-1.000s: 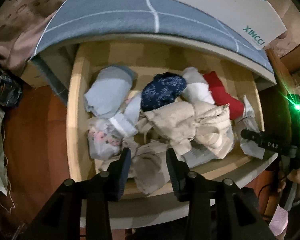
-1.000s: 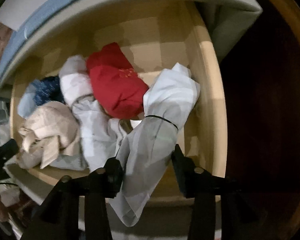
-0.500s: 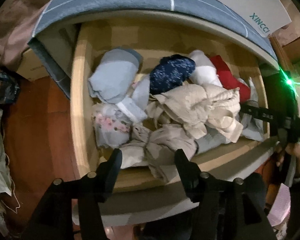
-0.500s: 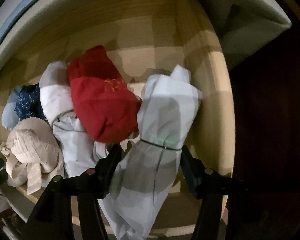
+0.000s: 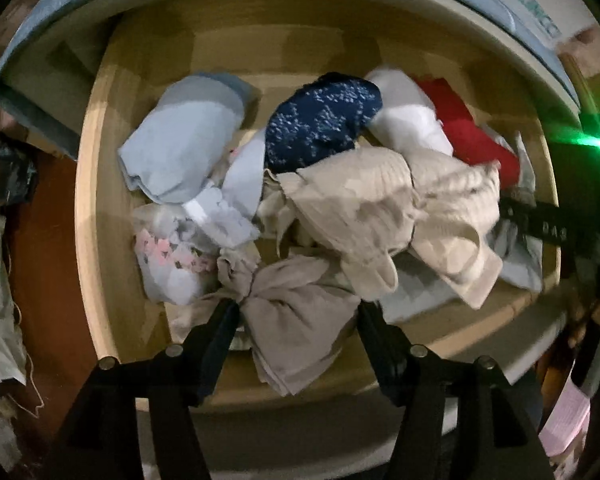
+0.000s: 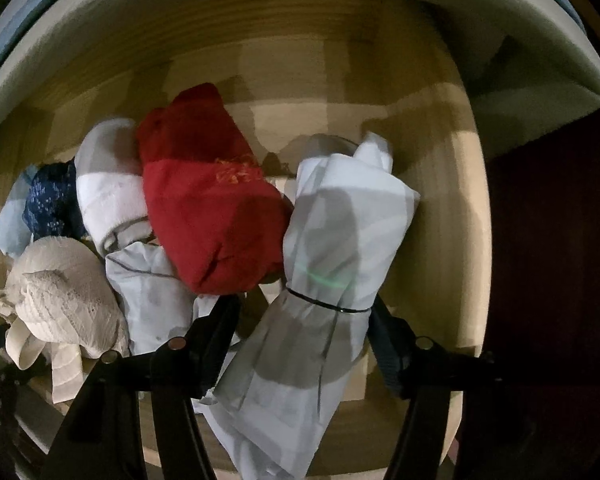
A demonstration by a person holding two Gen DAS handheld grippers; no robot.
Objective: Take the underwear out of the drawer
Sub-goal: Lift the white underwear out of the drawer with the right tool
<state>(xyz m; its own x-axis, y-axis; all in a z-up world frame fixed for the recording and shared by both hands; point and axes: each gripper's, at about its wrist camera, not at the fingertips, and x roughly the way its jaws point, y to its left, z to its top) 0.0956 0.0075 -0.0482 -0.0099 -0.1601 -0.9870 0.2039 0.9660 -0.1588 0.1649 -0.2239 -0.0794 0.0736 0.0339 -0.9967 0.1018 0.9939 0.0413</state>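
Both black grippers have descended into the open pale wooden drawer (image 5: 88, 200), jaws opening unclenched: left gripper (image 5: 296, 312) straddling a crumpled beige garment (image 5: 300, 320), right gripper (image 6: 306, 312) a banded pale-grey roll (image 6: 340, 240), grasps pending.

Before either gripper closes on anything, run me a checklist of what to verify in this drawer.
1. Drawer open, clothes reachable: ok.
2. Left gripper jaws opening, beige bundle between them: ok.
3. Left pads pressing on the beige bundle: not ok, no grip yet.
4. Right gripper jaws opening, pale tied bundle between them: ok.
5. Right pads clamped on the pale tied bundle: cannot tell, right finger sits at the cloth's edge.
6. Red bundle clear of the right gripper: cannot tell, it lies beside the left finger.
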